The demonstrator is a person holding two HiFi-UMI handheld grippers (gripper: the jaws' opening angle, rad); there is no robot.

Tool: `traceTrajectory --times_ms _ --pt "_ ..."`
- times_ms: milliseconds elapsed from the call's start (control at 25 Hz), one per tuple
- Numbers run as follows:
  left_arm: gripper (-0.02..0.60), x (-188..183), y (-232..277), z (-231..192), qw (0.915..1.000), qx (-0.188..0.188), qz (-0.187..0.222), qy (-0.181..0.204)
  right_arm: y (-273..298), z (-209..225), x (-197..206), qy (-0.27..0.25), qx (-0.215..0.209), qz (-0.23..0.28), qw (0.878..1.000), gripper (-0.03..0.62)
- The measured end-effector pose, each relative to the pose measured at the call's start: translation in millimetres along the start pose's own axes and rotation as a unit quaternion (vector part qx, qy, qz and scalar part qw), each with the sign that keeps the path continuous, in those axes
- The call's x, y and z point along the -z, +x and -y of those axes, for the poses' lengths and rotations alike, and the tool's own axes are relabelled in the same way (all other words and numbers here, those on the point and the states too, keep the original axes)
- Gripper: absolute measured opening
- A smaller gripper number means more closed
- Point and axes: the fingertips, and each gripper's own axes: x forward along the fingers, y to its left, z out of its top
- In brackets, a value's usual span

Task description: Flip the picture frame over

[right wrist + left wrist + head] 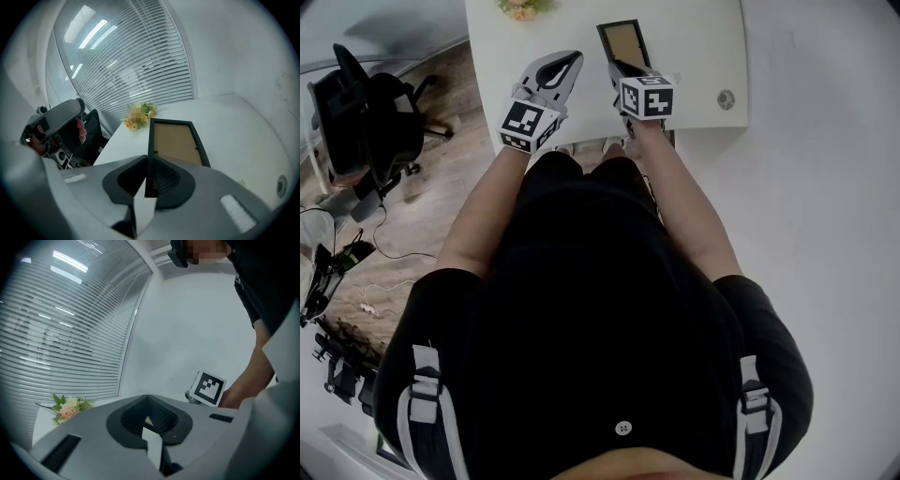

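The picture frame is black-edged with its brown backing facing up, at the far middle of the white table. My right gripper is shut on the frame's near edge. In the right gripper view the frame runs away from the jaws, its black rim clamped between the pads, and its near end is raised off the table. My left gripper hovers just left of the frame, shut and empty. The left gripper view shows the left gripper closed, and the right gripper's marker cube beside a forearm.
A small bunch of flowers lies at the table's far edge. A round grommet sits near the table's right corner. An office chair and cables stand on the wooden floor to the left. Window blinds lie beyond the table.
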Motion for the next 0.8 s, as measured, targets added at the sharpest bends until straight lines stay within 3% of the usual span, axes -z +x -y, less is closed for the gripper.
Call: traceTrajectory --times_ms 480,800 --pt "0.002 -37.2 1.8 12.2 0.9989 -0.037 0.023 0.019 -27.3 -12.5 -40.8 0.057 -0.097 0.019 0.993 0.051" --pt "0.002 -53.6 5.3 14.9 0.9974 -0.058 0.032 0.026 -40.9 -18.9 -56.3 0.132 -0.173 0.022 0.976 0.051"
